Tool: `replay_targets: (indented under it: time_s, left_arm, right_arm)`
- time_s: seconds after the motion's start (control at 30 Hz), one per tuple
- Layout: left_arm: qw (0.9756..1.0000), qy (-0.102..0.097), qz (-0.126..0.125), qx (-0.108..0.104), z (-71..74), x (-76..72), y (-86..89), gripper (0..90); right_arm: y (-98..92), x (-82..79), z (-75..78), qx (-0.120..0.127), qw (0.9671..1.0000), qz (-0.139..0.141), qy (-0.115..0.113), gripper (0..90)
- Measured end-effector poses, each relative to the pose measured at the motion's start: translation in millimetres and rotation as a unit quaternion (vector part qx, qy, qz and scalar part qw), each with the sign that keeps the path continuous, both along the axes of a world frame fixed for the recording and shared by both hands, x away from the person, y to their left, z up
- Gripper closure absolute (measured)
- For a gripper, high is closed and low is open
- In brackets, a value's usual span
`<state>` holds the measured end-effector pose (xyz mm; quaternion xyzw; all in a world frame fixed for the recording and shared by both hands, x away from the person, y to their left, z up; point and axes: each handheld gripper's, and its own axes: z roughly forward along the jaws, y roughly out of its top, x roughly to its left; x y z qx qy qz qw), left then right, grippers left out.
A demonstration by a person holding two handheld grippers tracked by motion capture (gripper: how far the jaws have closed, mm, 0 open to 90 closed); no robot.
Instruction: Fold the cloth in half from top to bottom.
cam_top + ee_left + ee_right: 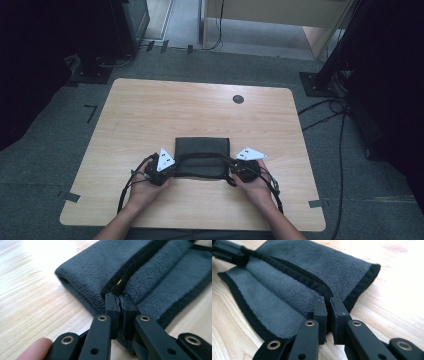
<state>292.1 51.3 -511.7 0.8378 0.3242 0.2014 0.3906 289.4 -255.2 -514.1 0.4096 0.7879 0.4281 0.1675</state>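
Observation:
A dark grey fleece cloth (202, 149) with a black hem lies folded on the wooden table (150, 110), near its front middle. My left gripper (176, 167) is at the cloth's near left corner and my right gripper (231, 167) at its near right corner. In the left gripper view the jaws (119, 300) are shut on a raised black hem fold of the cloth (95, 267). Likewise in the right gripper view the gripper (327, 302) pinches the hem of the cloth (317, 265). The lifted edge stretches between both grippers.
A small dark round hole (238, 99) sits in the tabletop at the far right. Black cables (327, 112) run over the grey floor to the right of the table. Dark stands (95, 70) flank the far corners. Bare wood surrounds the cloth.

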Motion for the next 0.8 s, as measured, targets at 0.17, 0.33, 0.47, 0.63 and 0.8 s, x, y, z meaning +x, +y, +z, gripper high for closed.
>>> replay_targets:
  time_s: [0.17, 0.33, 0.47, 0.63, 0.8]
  left_arm:
    - [0.9994, -0.008, -0.025, -0.021, 5.5, -11.1, 5.0, 85.6]
    - [0.999, 0.001, -0.032, -0.031, 5.6, -19.8, 17.9, 82.6]
    - [0.9966, 0.046, -0.026, -0.064, 2.5, -22.9, 28.3, 58.9]
    - [0.9907, 0.048, -0.027, -0.125, 12.0, -24.8, 42.8, 51.6]
    - [0.9864, 0.055, -0.023, -0.153, 15.6, -19.7, 37.3, 52.0]
  right_arm:
    - [3.0, -8.1, 7.7, -0.015, 0.9997, -0.003, -0.018, 84.0]
    - [-1.7, -20.2, 6.8, 0.004, 0.9997, 0.022, -0.014, 81.1]
    - [-7.5, -26.7, 4.0, 0.003, 0.9991, 0.041, 0.013, 62.1]
    - [-23.4, -36.5, 13.2, 0.044, 0.9964, 0.067, 0.027, 52.9]
    - [-28.9, -34.3, 22.5, 0.076, 0.9959, 0.048, 0.011, 58.7]
